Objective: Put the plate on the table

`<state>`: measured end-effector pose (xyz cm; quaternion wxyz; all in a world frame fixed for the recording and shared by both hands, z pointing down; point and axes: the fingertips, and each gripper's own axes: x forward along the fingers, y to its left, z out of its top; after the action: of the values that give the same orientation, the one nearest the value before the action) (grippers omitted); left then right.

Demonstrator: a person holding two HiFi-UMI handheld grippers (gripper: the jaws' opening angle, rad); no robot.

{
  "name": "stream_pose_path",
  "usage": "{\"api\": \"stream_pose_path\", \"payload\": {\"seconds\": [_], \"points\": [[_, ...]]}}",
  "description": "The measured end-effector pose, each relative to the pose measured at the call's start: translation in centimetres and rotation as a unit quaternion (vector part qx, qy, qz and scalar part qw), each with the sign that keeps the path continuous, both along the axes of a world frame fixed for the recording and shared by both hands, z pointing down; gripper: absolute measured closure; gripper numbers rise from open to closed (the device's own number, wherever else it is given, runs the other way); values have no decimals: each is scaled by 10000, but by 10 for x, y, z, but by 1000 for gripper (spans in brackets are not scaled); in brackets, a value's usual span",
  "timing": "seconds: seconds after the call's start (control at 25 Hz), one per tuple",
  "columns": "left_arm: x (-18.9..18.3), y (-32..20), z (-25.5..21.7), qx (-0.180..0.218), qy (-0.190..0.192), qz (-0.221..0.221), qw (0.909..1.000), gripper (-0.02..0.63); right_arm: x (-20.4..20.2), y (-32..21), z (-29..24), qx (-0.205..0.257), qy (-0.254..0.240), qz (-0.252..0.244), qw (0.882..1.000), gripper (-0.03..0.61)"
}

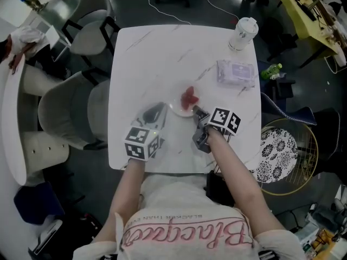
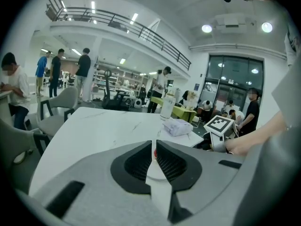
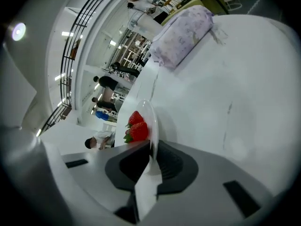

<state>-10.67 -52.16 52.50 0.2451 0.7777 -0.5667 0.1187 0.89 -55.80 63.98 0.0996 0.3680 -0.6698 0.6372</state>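
A small clear plate (image 1: 180, 109) with strawberries (image 1: 189, 97) is at the middle of the white marble table (image 1: 157, 53). My right gripper (image 1: 196, 111) is shut on the plate's near right rim. In the right gripper view the plate (image 3: 150, 117) runs edge-on out of the closed jaws (image 3: 151, 147), with the strawberries (image 3: 137, 126) on it, close to the tabletop. Whether it rests on the table I cannot tell. My left gripper (image 1: 160, 110) lies just left of the plate. Its jaws (image 2: 154, 149) are shut with nothing gripped. The right gripper's marker cube (image 2: 220, 125) shows at its right.
A lidded cup (image 1: 242, 34) stands at the far right corner, with a pack of wipes (image 1: 235, 72) in front of it. Grey chairs (image 1: 76, 102) stand left of the table. A round wire-framed stool (image 1: 284, 156) and a green bottle (image 1: 271, 70) are on the right.
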Motion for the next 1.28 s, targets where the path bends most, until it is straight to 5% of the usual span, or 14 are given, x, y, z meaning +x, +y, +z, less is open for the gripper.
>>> {"api": "stream_pose_path", "payload": {"seconds": [0.28,0.4,0.72,1.0,1.12,1.28], "points": [[0,-2,2,-4,-69,81,9999,607,1,-4,4,469,744,-560,9946,520],[1,0,3,-34,-108,141,9998,607,-2,-3,0,684,893,-782,9906,447],[3,1,-2,48,-61,238,9997,607,9,-4,-8,978,1215,-707,9852,390],[6,6,-15,223,-30,340,9992,607,21,-6,-46,1533,1097,-435,9811,416],[6,10,-23,346,-34,383,9987,607,21,4,-76,1921,843,-379,9770,513],[4,16,-38,595,-69,383,9975,607,21,21,-112,2506,538,-460,9655,551]]}}
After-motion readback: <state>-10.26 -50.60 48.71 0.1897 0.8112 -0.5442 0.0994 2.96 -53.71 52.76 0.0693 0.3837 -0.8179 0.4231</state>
